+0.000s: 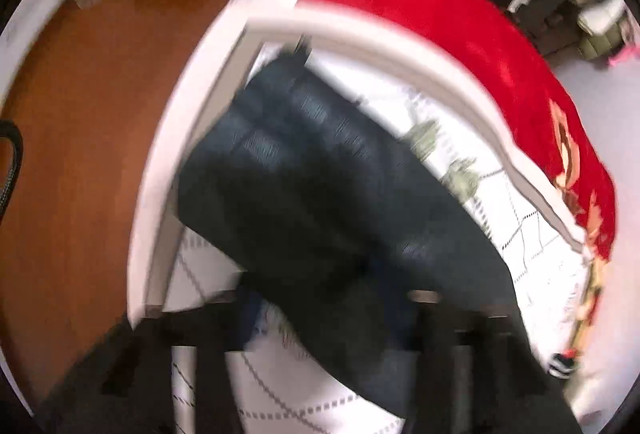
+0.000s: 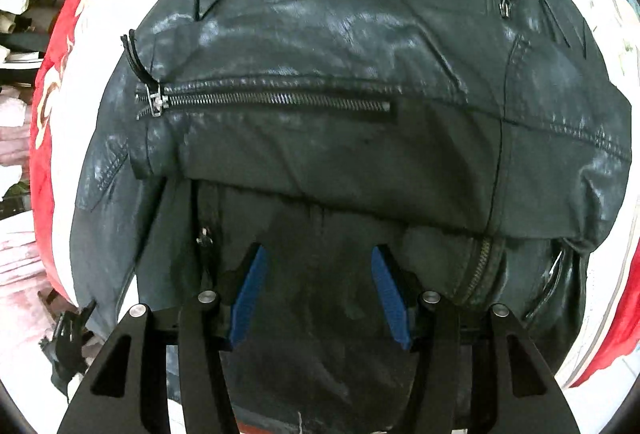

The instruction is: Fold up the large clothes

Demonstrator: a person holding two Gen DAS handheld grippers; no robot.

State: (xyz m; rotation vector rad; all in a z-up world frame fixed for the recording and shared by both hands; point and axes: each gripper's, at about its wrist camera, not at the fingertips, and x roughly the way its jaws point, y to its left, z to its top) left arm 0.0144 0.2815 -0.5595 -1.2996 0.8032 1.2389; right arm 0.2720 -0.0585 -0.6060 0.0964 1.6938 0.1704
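A black leather jacket [image 2: 320, 137] lies spread on a bed, one sleeve with a zip folded across its body. My right gripper [image 2: 320, 294] hangs just over its lower part, open, blue pads [image 2: 250, 298] apart with nothing pinched. The left wrist view is badly blurred. There the jacket [image 1: 304, 173] runs from the white patterned sheet [image 1: 460, 137] down into my left gripper [image 1: 324, 318]. Dark leather fills the gap between its fingers. The blur hides whether the pads press on it.
A red blanket [image 1: 420, 5] with a floral print covers the bed's far part and shows again [image 2: 52, 113] at the left. A white bed edge [image 1: 172, 137] borders a brown wooden floor [image 1: 80, 93]. Piled clothes [image 2: 24, 5] sit beyond the bed.
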